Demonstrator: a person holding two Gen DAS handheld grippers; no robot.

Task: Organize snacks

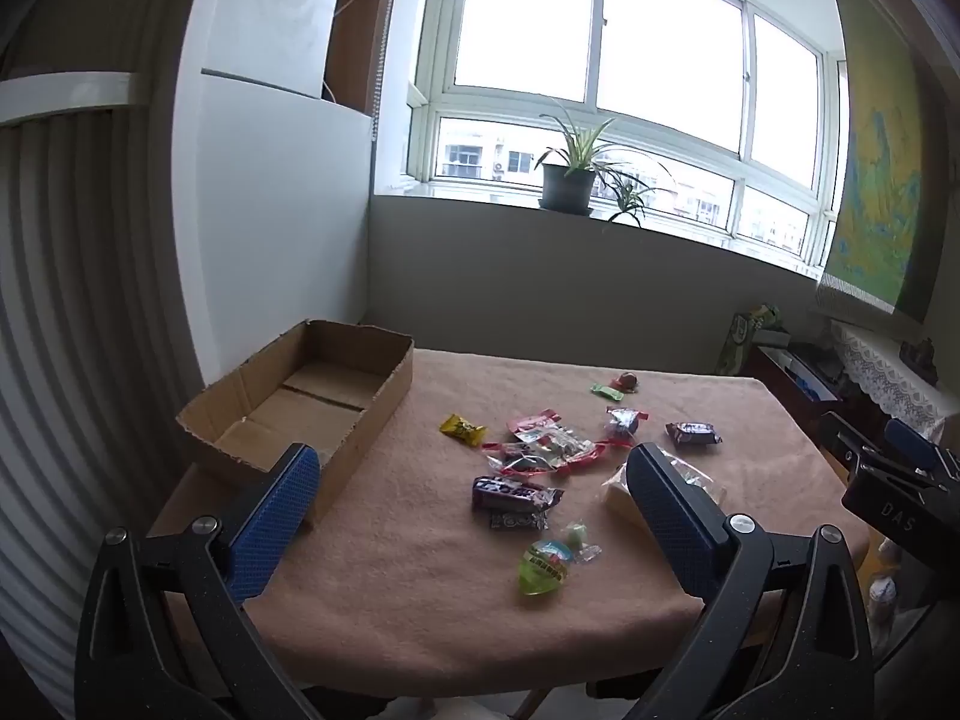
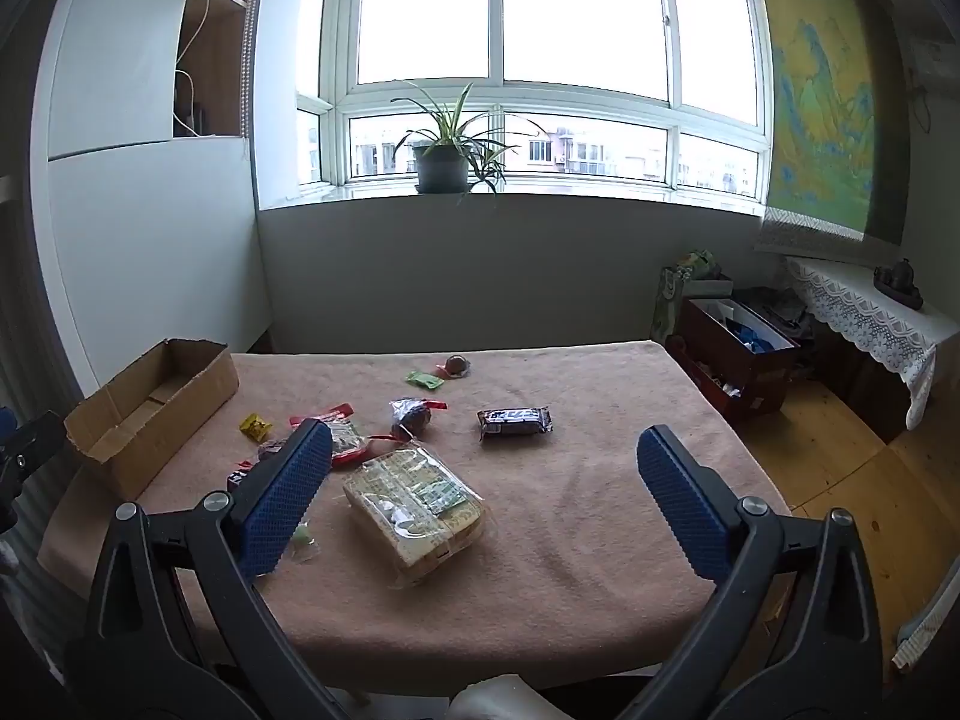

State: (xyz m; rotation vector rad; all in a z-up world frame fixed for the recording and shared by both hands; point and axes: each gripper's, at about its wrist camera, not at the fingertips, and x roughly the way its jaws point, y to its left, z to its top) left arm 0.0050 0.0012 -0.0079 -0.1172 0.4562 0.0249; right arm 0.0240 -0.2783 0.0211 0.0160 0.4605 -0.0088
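An empty cardboard box (image 1: 312, 402) (image 2: 150, 402) sits at the table's far left. Loose snacks are scattered mid-table: a purple bar (image 1: 510, 492), a green jelly cup (image 1: 543, 567), red-and-clear packets (image 1: 540, 447), a yellow candy (image 1: 461, 427) (image 2: 255, 425) and a dark chocolate bar (image 1: 693, 434) (image 2: 515, 422). A large clear-wrapped cake pack (image 2: 414, 507) lies nearest. My left gripper (image 1: 474, 480) hovers open above the near edge, nothing between its fingers. My right gripper (image 2: 486, 462) is open too, with the cake pack below and ahead of it.
A pink cloth (image 2: 570, 510) covers the table. A green candy (image 2: 425, 380) and a round brown sweet (image 2: 457, 365) lie far back. To the right, off the table, stand a red crate (image 2: 738, 354) and a lace-covered shelf (image 2: 870, 312). A potted plant (image 2: 444, 162) stands on the windowsill.
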